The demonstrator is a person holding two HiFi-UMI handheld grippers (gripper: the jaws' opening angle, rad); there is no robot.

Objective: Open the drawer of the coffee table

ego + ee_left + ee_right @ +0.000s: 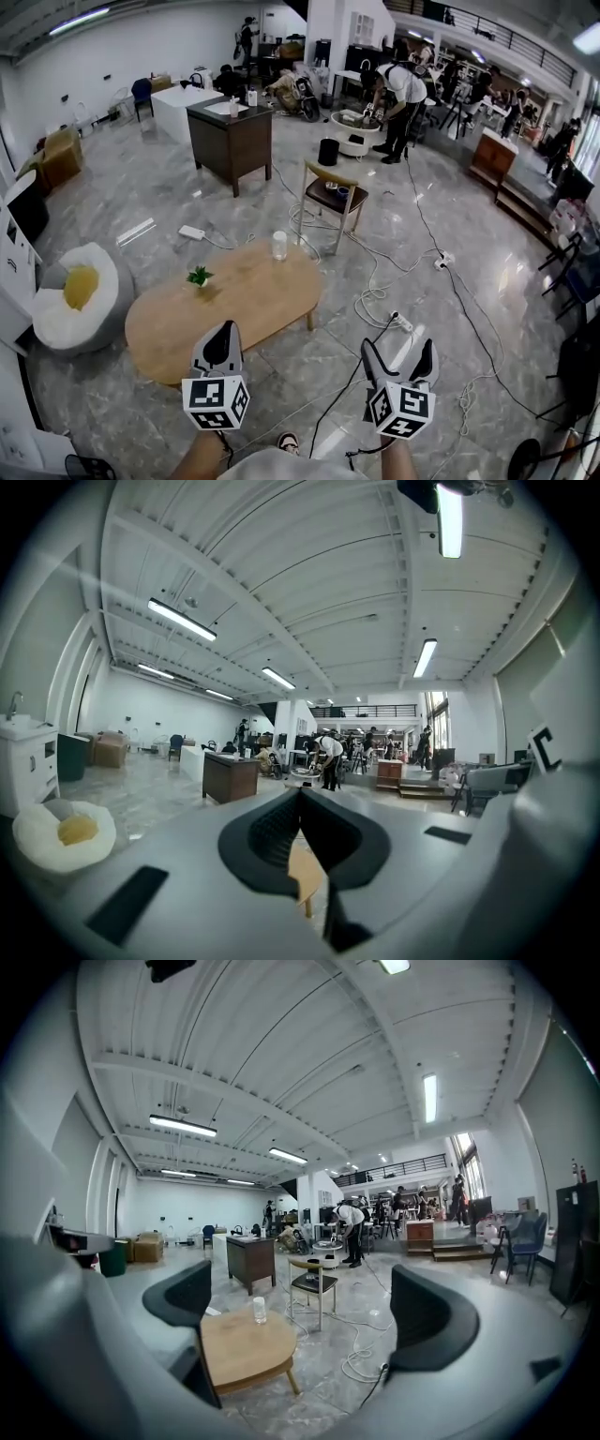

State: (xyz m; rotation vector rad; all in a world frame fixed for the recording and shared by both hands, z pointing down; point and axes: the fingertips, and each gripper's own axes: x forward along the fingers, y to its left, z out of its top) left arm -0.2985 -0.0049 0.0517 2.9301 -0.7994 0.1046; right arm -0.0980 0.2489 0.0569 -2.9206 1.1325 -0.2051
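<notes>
coffee table (239, 298) sits ahead; left gripper (223, 330) closed, right gripper (398, 349) open, both empty.

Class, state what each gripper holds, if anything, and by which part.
Nothing is held: the left gripper is shut and empty, the right gripper open, both short of the coffee table.

1. You stand over a glossy grey marble floor (141, 202), with white cables (368, 281) trailing across it.
2. Ahead of you is a dark wooden desk (232, 139), and nearer, a light wooden chair (334, 195).
3. On your left sits a white beanbag (58, 323) holding a yellow cushion (81, 286).
4. White walls (122, 47) rise to a ribbed white ceiling (281, 574) with lit tube lamps (181, 619).
5. A railed mezzanine (511, 37) runs far right, and a person (401, 94) bends below it.
</notes>
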